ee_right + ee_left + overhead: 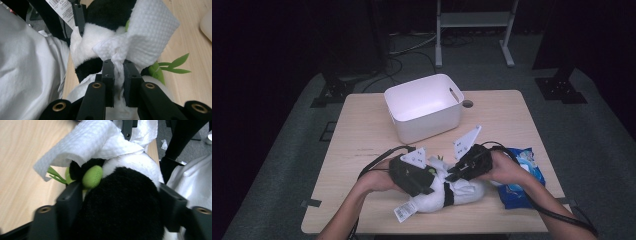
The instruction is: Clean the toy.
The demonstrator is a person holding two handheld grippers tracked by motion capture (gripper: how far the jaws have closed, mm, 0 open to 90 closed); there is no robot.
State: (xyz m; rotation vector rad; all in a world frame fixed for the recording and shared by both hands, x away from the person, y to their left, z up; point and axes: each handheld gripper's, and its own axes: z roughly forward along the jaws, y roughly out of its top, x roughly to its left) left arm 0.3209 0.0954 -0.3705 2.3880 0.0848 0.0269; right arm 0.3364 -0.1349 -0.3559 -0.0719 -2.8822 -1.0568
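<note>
A black-and-white plush panda [437, 199] lies on the wooden table [362, 135] near its front edge, with a paper tag [402, 212] at its near end. A white paper towel [95, 140] is draped over it. My left gripper [118, 192] has its jaws pressed on either side of the panda's black part, next to a green patch [92, 176]. My right gripper [119, 63] is shut on a twisted strand of the paper towel [150, 32] above the panda [87, 37]. In the high view both grippers, left [426, 189] and right [453, 176], meet over the toy.
A white plastic bin [427, 125] stands at the back middle of the table. A blue snack packet [522, 182] lies under the right hand. Green plush leaves [175, 65] stick out beside the panda. White cloth [25, 75] hangs at the table's near edge.
</note>
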